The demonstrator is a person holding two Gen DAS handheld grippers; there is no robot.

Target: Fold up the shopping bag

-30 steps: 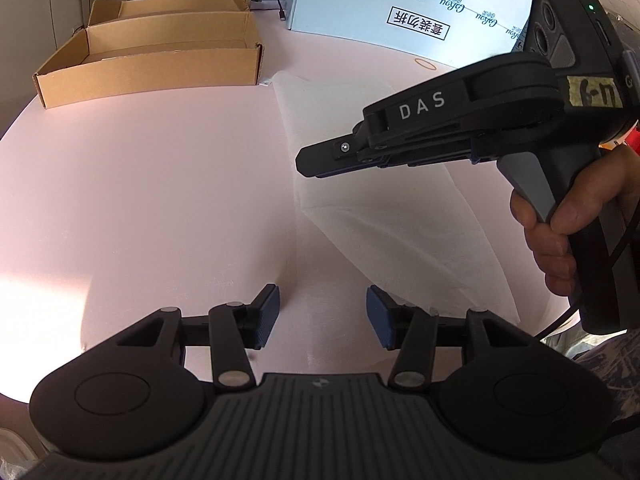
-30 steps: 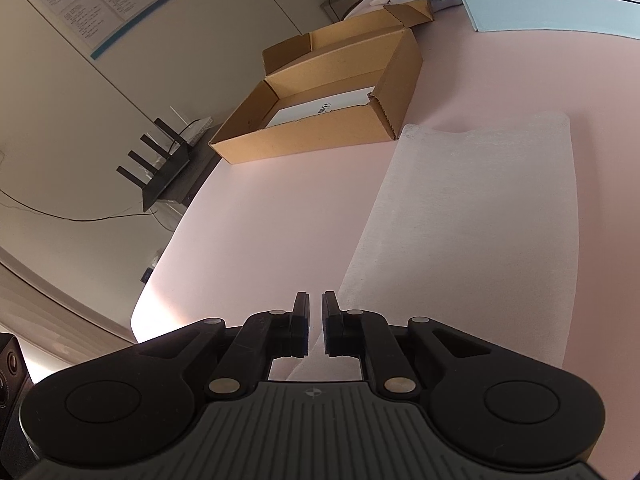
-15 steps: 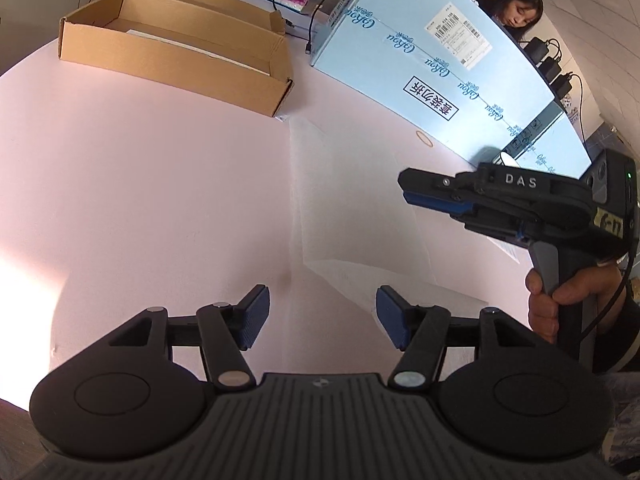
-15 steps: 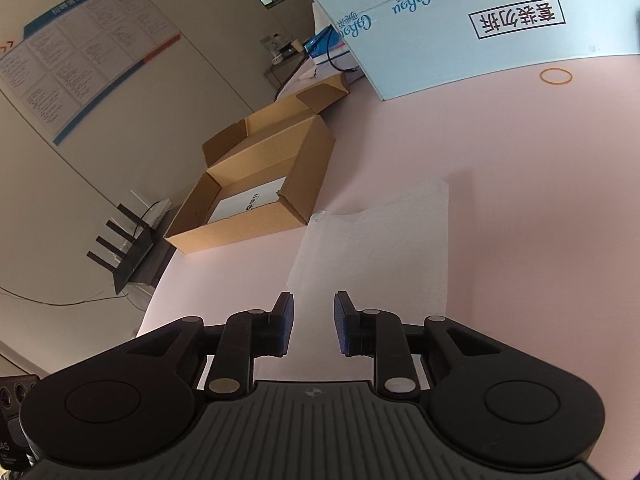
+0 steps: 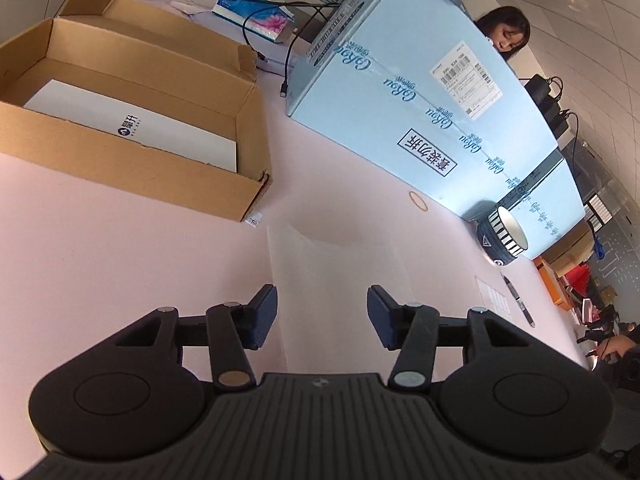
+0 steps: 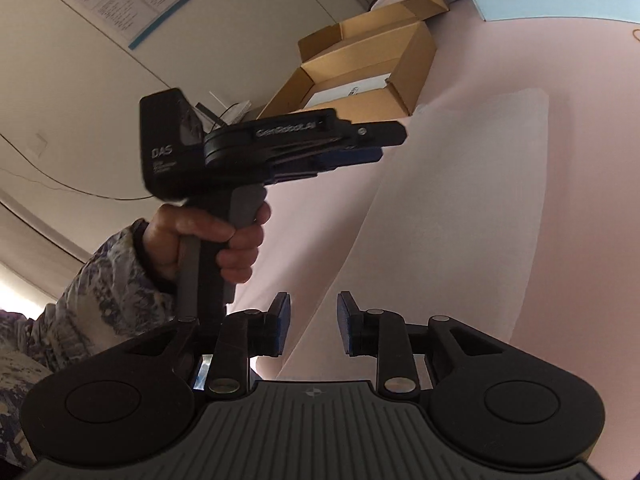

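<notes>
Thin white translucent shopping bag (image 5: 340, 276) lying flat on pink tabletop (image 5: 120, 260), just beside open brown cardboard box (image 5: 132, 164). Left claw (image 5: 322, 316) hovering over near edge, half-open, gripping nothing. Right claw (image 6: 312, 326) jaws just been opening, narrow gap, nothing between.

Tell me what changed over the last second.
The right gripper has just been opening from nearly shut, nothing pinched. The left gripper swung toward the bag's far end, jaws open and empty. The bag, cardboard box and blue carton stayed put.
</notes>
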